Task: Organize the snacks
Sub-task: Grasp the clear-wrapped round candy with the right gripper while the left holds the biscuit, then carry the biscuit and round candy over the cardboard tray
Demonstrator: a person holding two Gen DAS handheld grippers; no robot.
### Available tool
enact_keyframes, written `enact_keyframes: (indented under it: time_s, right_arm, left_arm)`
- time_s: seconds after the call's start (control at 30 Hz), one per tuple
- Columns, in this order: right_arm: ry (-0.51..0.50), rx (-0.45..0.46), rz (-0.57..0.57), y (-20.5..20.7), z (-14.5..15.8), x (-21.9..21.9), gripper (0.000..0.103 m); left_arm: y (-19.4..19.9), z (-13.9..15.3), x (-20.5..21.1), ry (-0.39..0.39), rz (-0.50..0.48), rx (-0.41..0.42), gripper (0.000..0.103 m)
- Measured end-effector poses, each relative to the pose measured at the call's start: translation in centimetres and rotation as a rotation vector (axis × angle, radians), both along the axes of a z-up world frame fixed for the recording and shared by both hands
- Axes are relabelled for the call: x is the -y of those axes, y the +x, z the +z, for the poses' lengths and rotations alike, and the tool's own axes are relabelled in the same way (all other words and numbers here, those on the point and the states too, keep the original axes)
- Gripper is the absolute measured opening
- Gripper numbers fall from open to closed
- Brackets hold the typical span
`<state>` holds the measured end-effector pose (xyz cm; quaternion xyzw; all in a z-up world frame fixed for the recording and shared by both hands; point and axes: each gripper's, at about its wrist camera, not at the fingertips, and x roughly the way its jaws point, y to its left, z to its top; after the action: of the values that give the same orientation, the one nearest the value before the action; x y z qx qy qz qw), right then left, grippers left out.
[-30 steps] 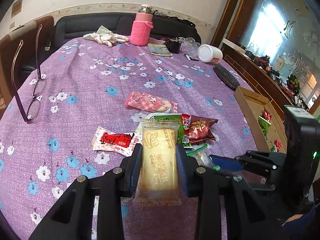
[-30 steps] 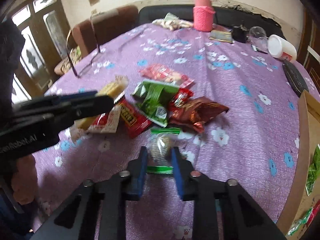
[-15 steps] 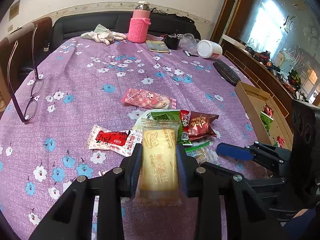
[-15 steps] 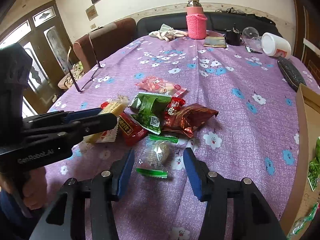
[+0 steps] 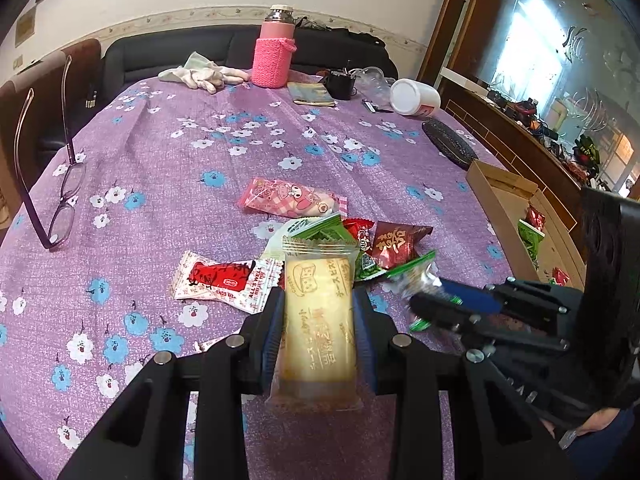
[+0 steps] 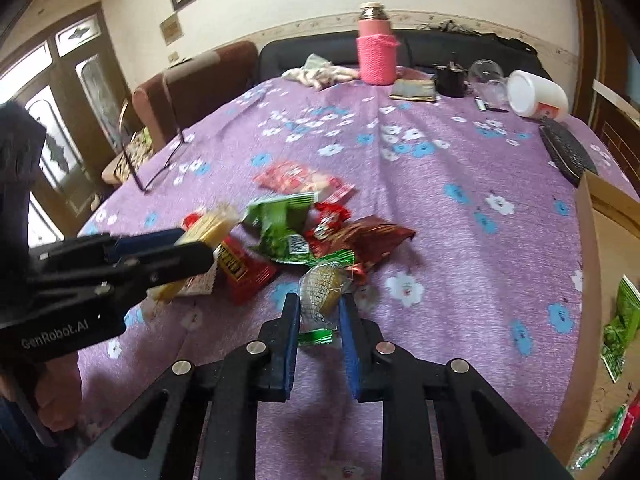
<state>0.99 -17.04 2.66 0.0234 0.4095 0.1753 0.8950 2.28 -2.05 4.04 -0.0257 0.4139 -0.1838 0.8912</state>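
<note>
My left gripper (image 5: 318,312) is shut on a yellow cake packet (image 5: 318,320) and holds it above the purple flowered tablecloth (image 5: 200,152). My right gripper (image 6: 320,312) is shut on a clear green-ended snack packet (image 6: 320,296), lifted off the cloth; it also shows in the left wrist view (image 5: 420,280). A pile of snacks lies ahead: a pink packet (image 5: 288,202), a green packet (image 6: 280,224), a brown packet (image 5: 394,242), a red-and-white packet (image 5: 224,280).
A cardboard box (image 5: 520,216) with several snacks stands at the right edge. Glasses (image 5: 52,184) lie at the left. A pink bottle (image 5: 276,56), gloves (image 5: 204,74), a white jar (image 5: 414,98) and a black case (image 5: 450,144) sit at the far side.
My right gripper was open around the clear green-ended packet half a second ago; it has shut on it and lifted it. My left gripper still holds the yellow packet.
</note>
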Motion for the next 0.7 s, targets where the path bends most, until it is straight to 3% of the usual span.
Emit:
enact_keyframes:
  time_s: [0.33, 0.57, 0.7]
  right_arm:
    - [0.016, 0.036, -0.101, -0.7, 2.1, 2.0, 0.021]
    - [0.049, 0.124, -0.173, 0.2, 7.9, 3.7, 0.021]
    - [0.116, 0.204, -0.238, 0.5, 11.8, 5.3, 0.021]
  left_arm:
    - [-0.3, 0.2, 0.2, -0.002, -0.011, 0.008, 0.032]
    - [-0.4, 0.2, 0.1, -0.002, -0.010, 0.010, 0.032]
    - [-0.4, 0.2, 0.2, 0.002, -0.009, 0.008, 0.032]
